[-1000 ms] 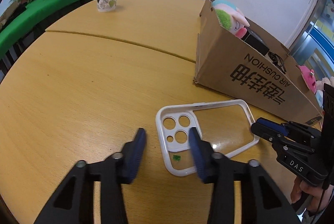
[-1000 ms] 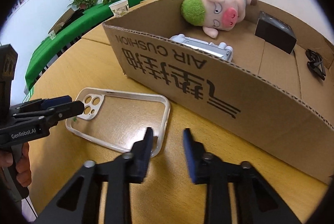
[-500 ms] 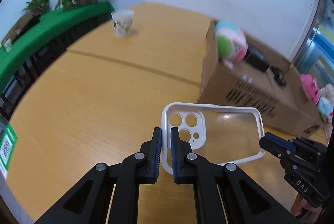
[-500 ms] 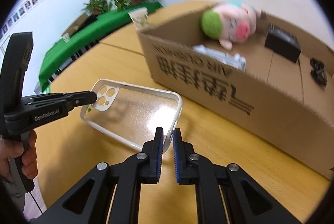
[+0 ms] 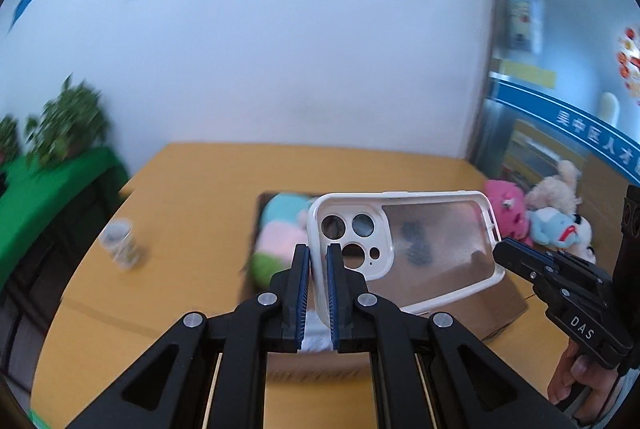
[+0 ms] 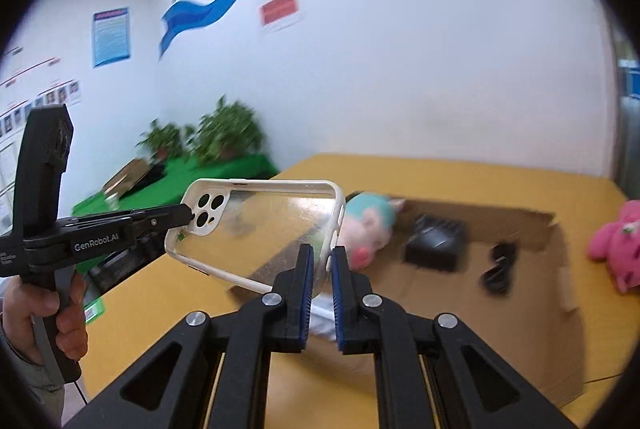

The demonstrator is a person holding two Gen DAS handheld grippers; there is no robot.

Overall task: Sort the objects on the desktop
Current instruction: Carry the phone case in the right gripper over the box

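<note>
You have the case point(image 5: 404, 249) in the air above the box point(image 6: 520, 309), pinched at both ends. Your left gripper point(image 5: 318, 293) is closed down to the thickness of the rim at the camera-hole end; your right gripper point(image 6: 320, 289) is closed the same way on the rim at the opposite end. Neither tool holds anything else.

The relation that matters: the case's long axis runs from one gripper to the other, roughly level, and it lies along the box's length. In the right wrist view the box opening sits beyond and below the case, with the plush point(image 6: 368, 225) at the box's left end, the black block point(image 6: 436, 241) near the middle and a small dark clip point(image 6: 500, 265) further right. A pale flat object shows just under your right fingertips; what it is cannot be told. The box floor looks barest at the right end, past the clip.

Your right gripper is the nearer to that bare stretch, so I judge the drop should lead with the right end, tilting the case down into the box. Both views are blurred, so how high the case hangs over the near wall is hard to tell; clear that wall first. The case is light and stiff, so it should fall flat once both grips part.
</note>
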